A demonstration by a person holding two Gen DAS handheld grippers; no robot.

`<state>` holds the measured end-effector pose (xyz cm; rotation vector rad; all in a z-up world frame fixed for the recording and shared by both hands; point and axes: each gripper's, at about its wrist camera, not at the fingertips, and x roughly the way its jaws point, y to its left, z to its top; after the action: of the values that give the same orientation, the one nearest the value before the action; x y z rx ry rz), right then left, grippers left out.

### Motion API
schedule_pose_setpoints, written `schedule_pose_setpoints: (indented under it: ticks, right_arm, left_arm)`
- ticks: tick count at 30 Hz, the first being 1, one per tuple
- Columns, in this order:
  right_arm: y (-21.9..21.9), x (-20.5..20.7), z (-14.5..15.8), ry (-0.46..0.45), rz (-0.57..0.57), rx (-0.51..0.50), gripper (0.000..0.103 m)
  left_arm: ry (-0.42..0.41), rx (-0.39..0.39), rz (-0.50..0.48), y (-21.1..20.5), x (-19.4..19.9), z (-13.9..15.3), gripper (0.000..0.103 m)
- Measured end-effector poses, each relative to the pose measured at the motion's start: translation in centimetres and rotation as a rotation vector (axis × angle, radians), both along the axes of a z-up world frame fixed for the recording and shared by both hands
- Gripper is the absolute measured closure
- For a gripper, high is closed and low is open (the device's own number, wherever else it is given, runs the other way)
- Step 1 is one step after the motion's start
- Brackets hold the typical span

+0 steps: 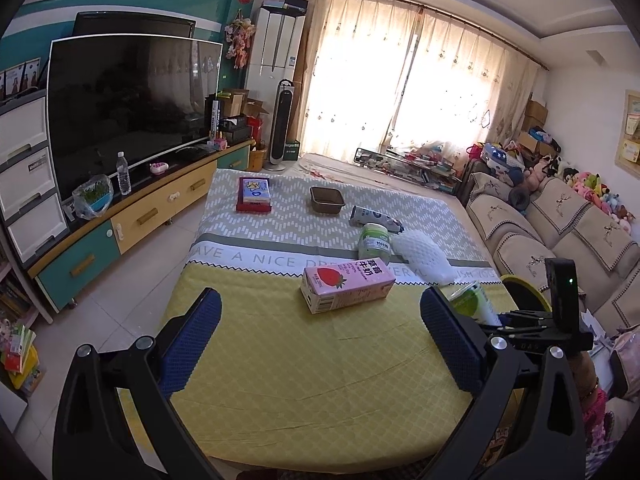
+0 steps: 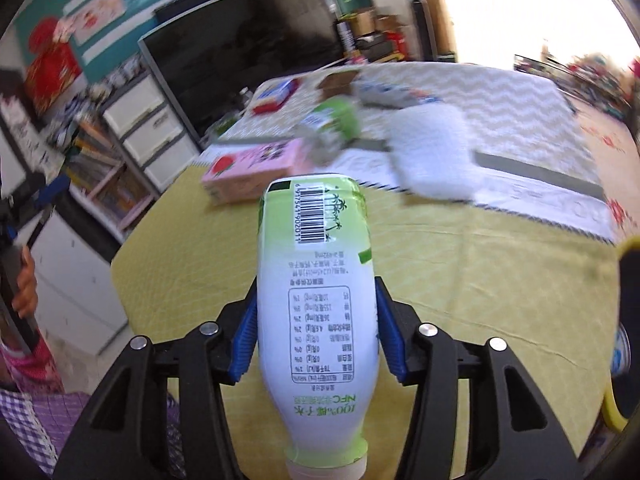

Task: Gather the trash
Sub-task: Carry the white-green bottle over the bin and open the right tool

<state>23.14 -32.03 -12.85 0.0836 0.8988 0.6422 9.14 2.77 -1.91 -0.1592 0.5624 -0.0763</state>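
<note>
My right gripper is shut on a white and green drink bottle, its cap end toward the camera, held above the yellow cloth. In the left wrist view that bottle shows just right of my right finger. My left gripper stands open over the cloth, nothing between its fingers. A pink strawberry milk carton lies just beyond its tips. Behind the carton lie a green-lidded tub, a white foam net sleeve and a grey pouch.
The low table under the yellow and grey cloth also carries a brown tray and a red-edged box. A yellow-rimmed bin sits at the right edge. A TV cabinet runs along the left, a sofa along the right.
</note>
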Motion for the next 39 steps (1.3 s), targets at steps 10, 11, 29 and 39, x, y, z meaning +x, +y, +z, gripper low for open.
schedule_pose_setpoints:
  ticks: [10,11,29,39]
  right_arm:
    - [-10.9,1.5,1.0,-0.045,-0.324,0.085,0.054]
    - [-12.0,1.6,1.2,-0.052,-0.357,0.091,0.054]
    - [-27.8,6.0,-2.1,-0.053,-0.861,-0.07,0.051]
    - [-26.1,3.9,-2.9,-0.085,-0.89,-0.099,0.031]
  left_arm:
    - [0.039,0.004,-0.028,-1.6,1.6,-0.9,0.005]
    - [0.042,0.005,-0.031,-1.8,1.6,-0.9,0.005]
    - [0.093,0.014,-0.091,-4.6,4.3,-2.5,0.005]
    - [0.119,0.042,-0.117,-5.2,6.2,-4.0,0.005]
